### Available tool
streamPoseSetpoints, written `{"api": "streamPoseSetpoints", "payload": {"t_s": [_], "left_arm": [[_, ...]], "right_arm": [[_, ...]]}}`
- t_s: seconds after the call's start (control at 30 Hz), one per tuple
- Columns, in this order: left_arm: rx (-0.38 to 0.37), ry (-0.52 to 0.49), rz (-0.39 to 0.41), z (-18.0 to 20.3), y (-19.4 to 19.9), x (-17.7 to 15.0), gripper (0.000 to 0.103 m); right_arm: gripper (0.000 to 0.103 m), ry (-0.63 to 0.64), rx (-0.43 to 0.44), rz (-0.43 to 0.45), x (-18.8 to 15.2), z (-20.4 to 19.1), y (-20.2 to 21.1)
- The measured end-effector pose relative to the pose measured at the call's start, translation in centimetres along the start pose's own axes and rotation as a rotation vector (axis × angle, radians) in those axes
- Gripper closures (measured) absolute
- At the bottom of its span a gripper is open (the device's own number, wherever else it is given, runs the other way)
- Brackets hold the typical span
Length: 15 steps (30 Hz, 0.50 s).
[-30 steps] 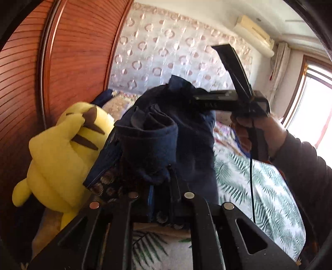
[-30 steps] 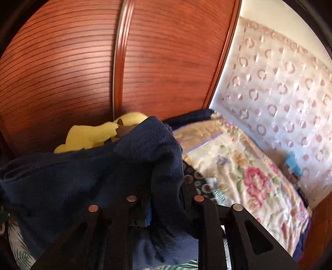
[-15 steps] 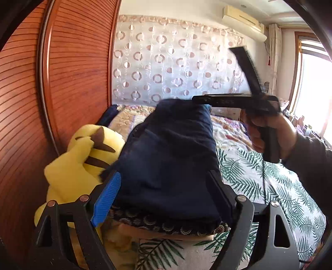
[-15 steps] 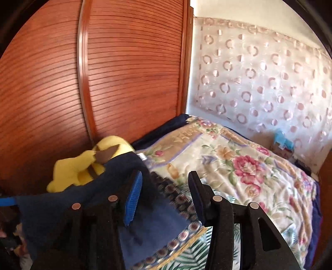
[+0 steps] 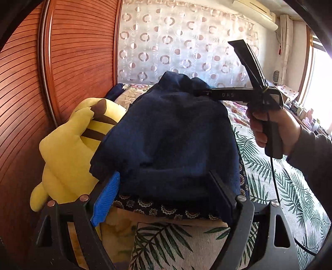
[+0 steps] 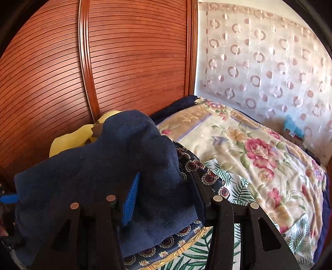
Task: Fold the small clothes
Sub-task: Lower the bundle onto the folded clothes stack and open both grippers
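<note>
Both the left gripper (image 5: 166, 195) and right gripper (image 6: 164, 193) have just opened, gaping around (not pinching) the navy garment (image 5: 172, 135) at frame centre, so this fold looks laid down.

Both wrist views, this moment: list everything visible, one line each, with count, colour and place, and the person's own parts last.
folded garment: one, navy, top of a pile on the bed.
patterned cloth: one, dark with medallions, directly under the garment.
plush toy: one, yellow with brown stripes, between pile and wardrobe.
wardrobe: one, reddish wood, slatted, beside the bed.
floral quilt: one, cream with pink flowers, far end of bed.
leaf-print sheet: one, white and green, covering the bed.
curtain: one, sheer with ring pattern, behind the bed.
air conditioner: one, white, high on the wall.
left gripper: black, blue pad, open around the garment's near edge.
right gripper: black, blue pad, jaws apart over the garment's corner.
hand: one, grey sleeve, holding the right gripper.
</note>
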<state>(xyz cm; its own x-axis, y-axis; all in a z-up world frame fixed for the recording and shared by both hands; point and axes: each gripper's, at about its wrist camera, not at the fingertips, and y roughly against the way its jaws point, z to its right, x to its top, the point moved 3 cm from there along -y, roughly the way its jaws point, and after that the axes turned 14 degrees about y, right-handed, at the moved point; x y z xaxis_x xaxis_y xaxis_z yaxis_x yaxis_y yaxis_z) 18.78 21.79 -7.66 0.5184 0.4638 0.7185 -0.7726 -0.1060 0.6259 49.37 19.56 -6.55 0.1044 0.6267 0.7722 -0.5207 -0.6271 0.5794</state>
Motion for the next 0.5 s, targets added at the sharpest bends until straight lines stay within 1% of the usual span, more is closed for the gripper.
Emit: {"api": "streamPoseSetpoints", "payload": {"t_s": [0.07, 0.17, 0.3, 0.5], "left_arm": [[-0.001, -0.010, 0.010, 0.3, 0.6, -0.1, 0.019], [-0.006, -0.020, 0.032, 0.6, 1.7, 0.0, 0.019], [-0.011, -0.035, 0.056, 1.4, 3.1, -0.1, 0.019], [-0.027, -0.075, 0.098, 3.9, 5.9, -0.6, 0.019]], "right_arm": [[0.054, -0.004, -0.020, 0.002, -0.4, 0.2, 0.9], [0.054, -0.003, -0.047, 0.019, -0.5, -0.8, 3.1], [0.053, -0.025, -0.052, 0.055, -1.8, -2.5, 7.6], [0.053, -0.066, -0.058, 0.094, -4.7, -4.6, 14.2]]}}
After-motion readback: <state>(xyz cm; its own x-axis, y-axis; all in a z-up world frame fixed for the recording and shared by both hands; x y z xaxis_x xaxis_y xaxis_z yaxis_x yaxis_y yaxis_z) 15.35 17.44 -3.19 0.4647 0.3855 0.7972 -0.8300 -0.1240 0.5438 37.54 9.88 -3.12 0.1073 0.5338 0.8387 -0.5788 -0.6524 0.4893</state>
